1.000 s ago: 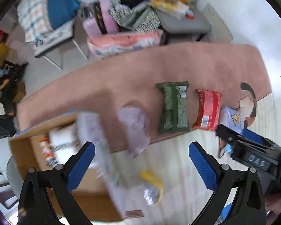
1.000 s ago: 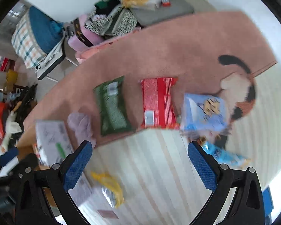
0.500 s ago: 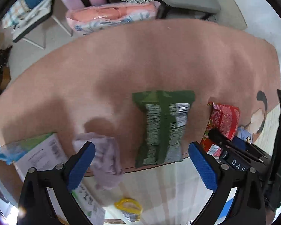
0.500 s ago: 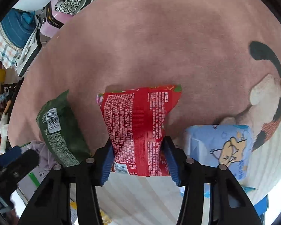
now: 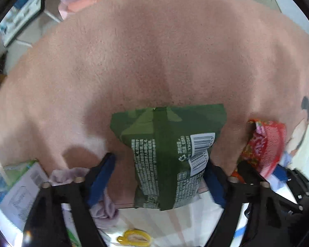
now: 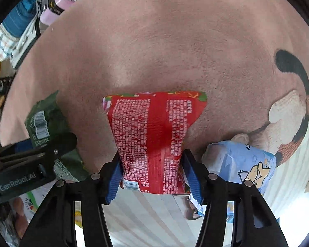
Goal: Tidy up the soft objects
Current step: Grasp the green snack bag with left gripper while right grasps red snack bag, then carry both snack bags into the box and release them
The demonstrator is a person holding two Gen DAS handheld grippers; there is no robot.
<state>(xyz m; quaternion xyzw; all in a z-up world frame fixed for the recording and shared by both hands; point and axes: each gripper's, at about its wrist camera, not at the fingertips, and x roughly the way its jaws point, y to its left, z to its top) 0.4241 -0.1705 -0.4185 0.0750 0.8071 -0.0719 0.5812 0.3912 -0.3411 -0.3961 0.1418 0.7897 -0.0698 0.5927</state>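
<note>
A green snack packet (image 5: 166,152) lies on the pink rug (image 5: 154,51), its near end over the rug's edge. My left gripper (image 5: 156,181) is open, its blue pads on either side of the packet's near end; the right pad touches it, the left stands apart. My right gripper (image 6: 152,177) is shut on the near end of a red snack packet (image 6: 154,135), which is pinched in at the waist. The red packet also shows at the right of the left wrist view (image 5: 265,144). The green packet shows at the left of the right wrist view (image 6: 45,121).
A blue cartoon-print packet (image 6: 243,164) lies right of the red one by the rug's cat pattern (image 6: 288,107). A lilac cloth (image 5: 105,205), a white printed box (image 5: 22,195) and a yellow item (image 5: 134,238) lie near my left gripper. Bags and chairs stand beyond the rug.
My left gripper has dropped down around the green packet's near end and narrowed. My right gripper, shut on the red packet half a second ago, keeps its grip.
</note>
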